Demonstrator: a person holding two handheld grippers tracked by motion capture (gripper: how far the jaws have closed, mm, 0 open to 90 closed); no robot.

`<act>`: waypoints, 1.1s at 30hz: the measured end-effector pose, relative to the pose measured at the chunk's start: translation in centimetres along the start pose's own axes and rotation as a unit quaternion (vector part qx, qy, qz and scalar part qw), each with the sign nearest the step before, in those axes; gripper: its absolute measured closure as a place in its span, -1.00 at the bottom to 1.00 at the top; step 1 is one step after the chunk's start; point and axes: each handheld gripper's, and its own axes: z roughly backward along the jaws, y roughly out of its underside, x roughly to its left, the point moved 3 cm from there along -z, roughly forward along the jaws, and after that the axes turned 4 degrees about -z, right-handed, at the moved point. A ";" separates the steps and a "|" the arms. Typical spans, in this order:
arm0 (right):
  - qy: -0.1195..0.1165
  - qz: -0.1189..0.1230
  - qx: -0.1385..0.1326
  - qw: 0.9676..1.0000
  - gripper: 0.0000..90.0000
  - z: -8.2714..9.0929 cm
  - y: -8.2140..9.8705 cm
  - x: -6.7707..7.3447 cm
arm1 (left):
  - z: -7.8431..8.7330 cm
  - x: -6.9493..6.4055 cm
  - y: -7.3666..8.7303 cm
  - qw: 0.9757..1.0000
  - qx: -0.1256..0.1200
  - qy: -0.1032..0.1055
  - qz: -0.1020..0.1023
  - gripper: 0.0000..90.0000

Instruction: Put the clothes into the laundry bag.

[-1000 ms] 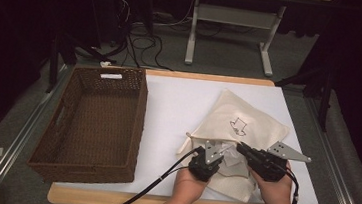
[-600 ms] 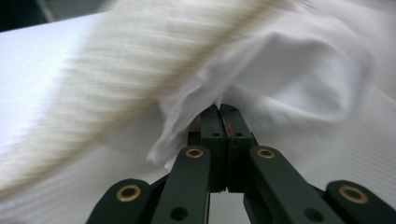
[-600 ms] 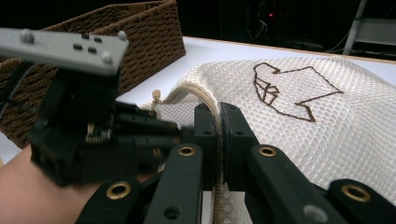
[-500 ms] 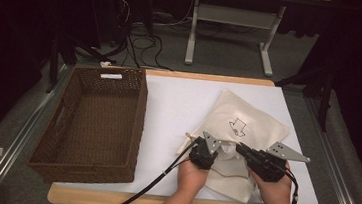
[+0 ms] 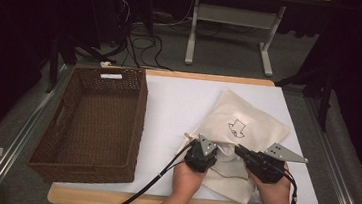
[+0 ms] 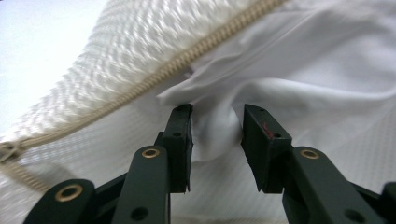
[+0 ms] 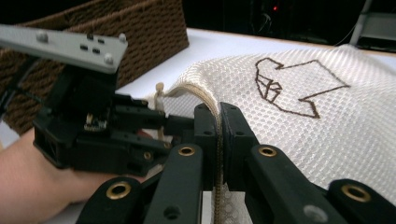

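A cream mesh bag (image 5: 252,121) with a brown stitched arrow lies on the white table (image 5: 179,102), its zipped mouth toward the person. My right gripper (image 5: 239,150) is shut on the bag's zipper edge (image 7: 215,122), holding it lifted. My left gripper (image 5: 213,149) is at the mouth, just left of the right one. Its jaws have just been opening and stand apart (image 6: 215,121), with a fold of the white cloth (image 6: 327,70) loose between them. The zipper (image 6: 187,58) runs above the jaws. The left gripper's body (image 7: 79,130) shows close beside the right jaws.
A brown wicker basket (image 5: 140,113) stands on the left half of the table, with nothing in it. The table's wooden front edge (image 5: 109,198) runs just below the hands. Black cables trail off toward the person from both grippers.
My left gripper has shifted slightly toward the bag's mouth and its jaws have parted. The right gripper and the bag's edge have stayed put.
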 end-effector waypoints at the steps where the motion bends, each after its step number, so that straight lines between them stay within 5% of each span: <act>1: 0.000 0.001 0.006 1.000 0.94 -0.1 0.1 0.1 | 0.1 0.2 0.1 1.000 0.002 -0.002 0.000 0.40; 12: -0.007 0.015 0.057 0.998 0.94 -0.9 1.8 0.9 | 2.4 0.9 1.4 1.000 0.003 0.008 -0.003 0.33; 19: -0.009 0.019 0.080 0.997 0.93 -1.5 2.3 1.2 | 4.9 1.9 2.5 0.999 0.009 -0.008 -0.031 0.47; 25: -0.008 0.020 0.070 0.997 0.93 -1.2 2.1 1.3 | 3.5 1.8 2.1 1.000 0.011 -0.007 -0.018 0.65; 30: -0.013 0.020 0.057 0.998 0.93 -0.9 1.8 1.4 | 2.0 2.0 1.3 0.999 0.007 -0.032 -0.002 0.80; 33: -0.014 0.021 0.056 0.998 0.93 -1.0 1.8 1.4 | 1.5 1.8 0.9 0.999 0.002 -0.037 -0.010 0.85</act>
